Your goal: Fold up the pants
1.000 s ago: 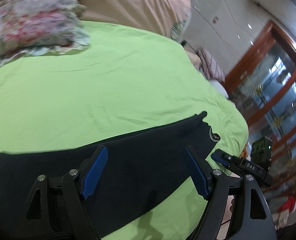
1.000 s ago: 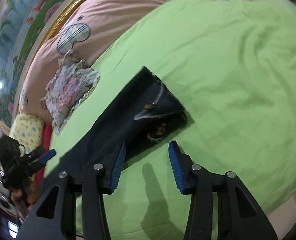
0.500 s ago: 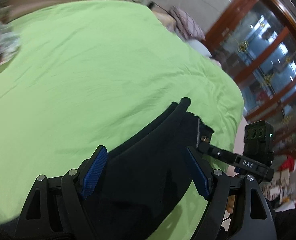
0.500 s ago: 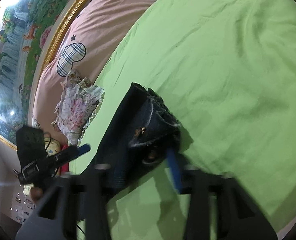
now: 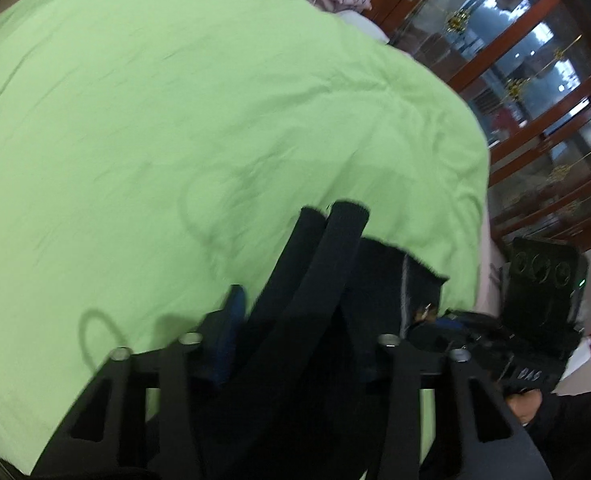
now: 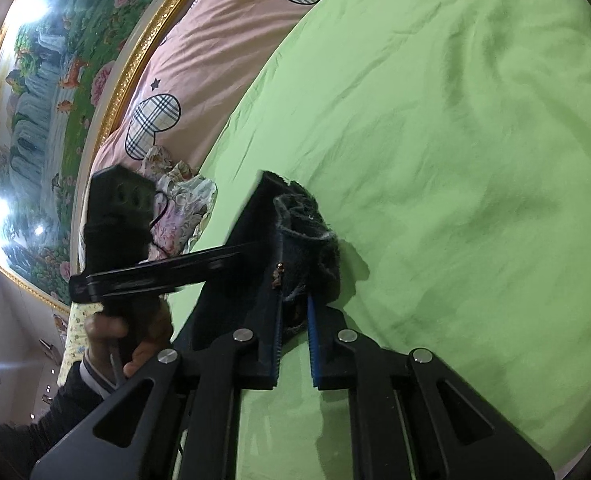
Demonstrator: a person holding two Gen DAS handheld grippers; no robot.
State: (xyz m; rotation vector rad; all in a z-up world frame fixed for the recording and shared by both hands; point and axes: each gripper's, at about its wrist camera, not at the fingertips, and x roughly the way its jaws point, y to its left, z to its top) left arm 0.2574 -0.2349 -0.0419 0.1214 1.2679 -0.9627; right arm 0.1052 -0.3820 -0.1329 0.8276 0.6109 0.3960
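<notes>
Dark navy pants (image 5: 327, 272) lie bunched near the edge of a green bed sheet (image 5: 175, 120). My left gripper (image 5: 303, 332) points steeply down. Its jaws are closing, and thick folds of the pants fill the gap and press against the blue pad (image 5: 231, 316); the other pad is hidden by cloth. My right gripper (image 6: 295, 320) has its jaws closing on the frayed waistband end of the pants (image 6: 307, 248), with cloth pinched between the pads. In the right wrist view the left gripper (image 6: 251, 252) reaches in from the left, held by a hand (image 6: 135, 340).
A pink duvet with plaid hearts (image 6: 215, 40) and a floral pillow (image 6: 179, 208) lie at the head of the bed, under a gold-framed painting (image 6: 55, 100). A wooden glass-front cabinet (image 5: 535, 80) stands past the bed's edge. Wide green sheet stretches beyond the pants.
My left gripper slid along the pants toward the waistband end, tilted down and closed on gathered cloth. My right gripper closed on the waistband. The flat pants are now bunched into folds.
</notes>
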